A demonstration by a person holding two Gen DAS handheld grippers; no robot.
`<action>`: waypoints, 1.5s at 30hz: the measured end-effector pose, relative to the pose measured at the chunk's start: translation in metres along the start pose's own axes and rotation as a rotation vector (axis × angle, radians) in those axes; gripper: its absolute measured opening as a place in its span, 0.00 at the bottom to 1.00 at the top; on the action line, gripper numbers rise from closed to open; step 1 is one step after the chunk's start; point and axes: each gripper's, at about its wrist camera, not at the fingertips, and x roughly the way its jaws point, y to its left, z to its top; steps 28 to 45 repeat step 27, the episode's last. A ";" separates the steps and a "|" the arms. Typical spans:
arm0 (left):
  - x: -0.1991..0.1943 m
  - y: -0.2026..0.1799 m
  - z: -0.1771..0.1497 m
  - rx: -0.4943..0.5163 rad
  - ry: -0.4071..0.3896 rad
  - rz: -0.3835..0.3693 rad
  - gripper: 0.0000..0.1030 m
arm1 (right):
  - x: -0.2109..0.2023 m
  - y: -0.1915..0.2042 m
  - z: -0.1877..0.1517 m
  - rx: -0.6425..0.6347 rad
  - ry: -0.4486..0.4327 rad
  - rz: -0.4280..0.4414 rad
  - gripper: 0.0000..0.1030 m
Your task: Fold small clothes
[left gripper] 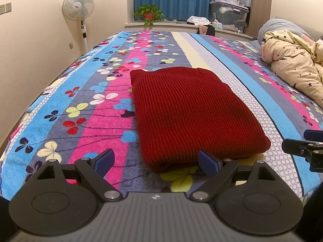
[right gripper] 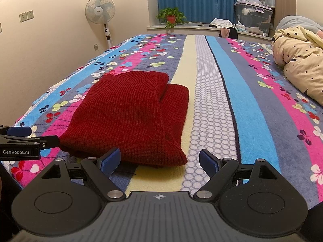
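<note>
Left gripper (left gripper: 156, 162): jaws apart, nothing between them, side marked "GenRobot.AI"
Right gripper (right gripper: 159, 162): jaws apart, empty
Red knit sweater (left gripper: 187, 113): lay folded on the floral striped bedspread (left gripper: 84, 109), just ahead of both grippers
Fan (right gripper: 100, 10): badge unreadable
</note>
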 end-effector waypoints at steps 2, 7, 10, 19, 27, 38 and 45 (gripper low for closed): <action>0.000 0.000 0.000 0.002 -0.003 -0.002 0.90 | 0.000 0.000 0.000 0.000 0.000 0.000 0.83; -0.001 -0.001 0.001 0.012 -0.009 -0.007 0.90 | 0.000 0.000 0.000 0.000 0.000 0.000 0.83; -0.001 -0.001 0.001 0.012 -0.011 -0.008 0.90 | 0.000 0.000 0.000 -0.002 -0.001 -0.001 0.83; 0.000 0.002 0.001 0.015 -0.019 -0.015 0.90 | 0.000 0.001 0.000 -0.003 0.000 -0.002 0.83; -0.001 0.001 -0.001 0.023 -0.026 -0.016 0.90 | -0.002 -0.007 -0.001 -0.008 -0.001 -0.001 0.83; -0.001 0.001 -0.001 0.023 -0.026 -0.016 0.90 | -0.002 -0.007 -0.001 -0.008 -0.001 -0.001 0.83; -0.001 0.001 -0.001 0.023 -0.026 -0.016 0.90 | -0.002 -0.007 -0.001 -0.008 -0.001 -0.001 0.83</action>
